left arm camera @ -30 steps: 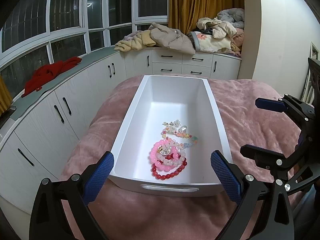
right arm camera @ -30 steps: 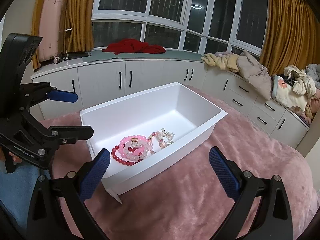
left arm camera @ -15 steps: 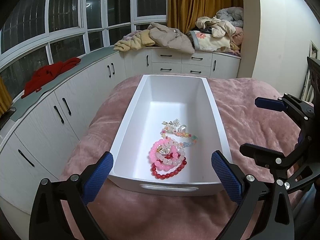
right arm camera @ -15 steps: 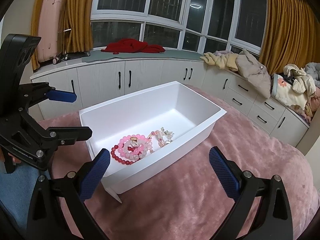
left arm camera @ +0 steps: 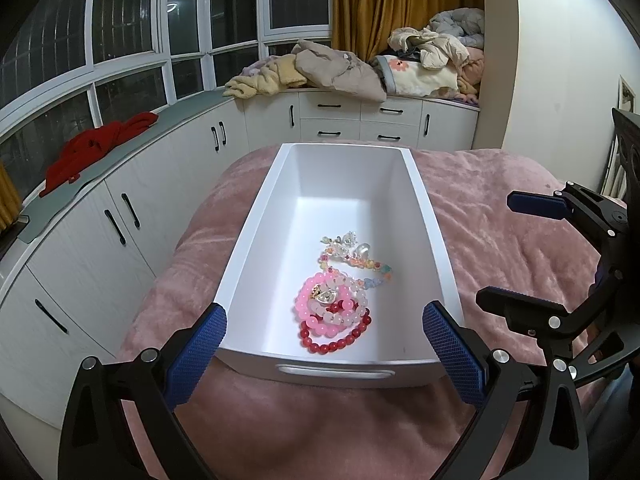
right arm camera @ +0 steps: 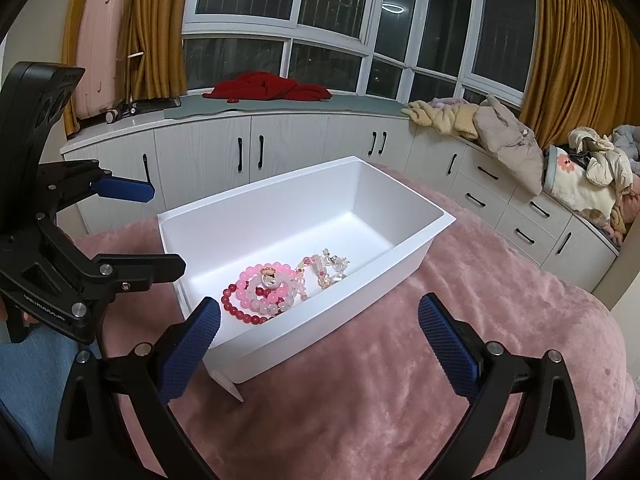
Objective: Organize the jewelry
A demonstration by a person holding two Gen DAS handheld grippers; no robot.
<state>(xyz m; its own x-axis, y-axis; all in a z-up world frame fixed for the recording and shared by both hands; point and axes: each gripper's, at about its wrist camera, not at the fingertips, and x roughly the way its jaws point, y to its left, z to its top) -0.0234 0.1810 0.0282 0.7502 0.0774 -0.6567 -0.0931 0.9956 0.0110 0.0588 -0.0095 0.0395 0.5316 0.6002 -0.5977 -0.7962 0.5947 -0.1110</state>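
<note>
A white oblong bin (left arm camera: 256, 248) (right arm camera: 400, 264) rests on a pink blanket. In its near end lie a red bead bracelet (left arm camera: 332, 344) (right arm camera: 240, 312), pink bead bracelets (left arm camera: 320, 300) (right arm camera: 264, 288) with a small gold-and-clear charm on top, and a pastel beaded strand (left arm camera: 356, 258) (right arm camera: 326, 266). My left gripper (left arm camera: 324, 352) hangs open just before the bin's near wall, nothing between its blue pads. My right gripper (right arm camera: 318, 344) is also open and empty, beside the bin's long side. Each gripper shows in the other's view, the right gripper (left arm camera: 536, 248) and the left gripper (right arm camera: 132, 224).
The pink blanket (right arm camera: 400, 380) covers the bed around the bin. White cabinets (right arm camera: 280, 148) run under the windows, with a red garment (right arm camera: 268, 86), piled clothes (left arm camera: 348, 68) and a pink suitcase (right arm camera: 102, 44) on top. A blue trouser leg (right arm camera: 28, 372) shows at lower left.
Both views have shifted only slightly; the bin and the jewelry lie where they were, and both grippers stay open.
</note>
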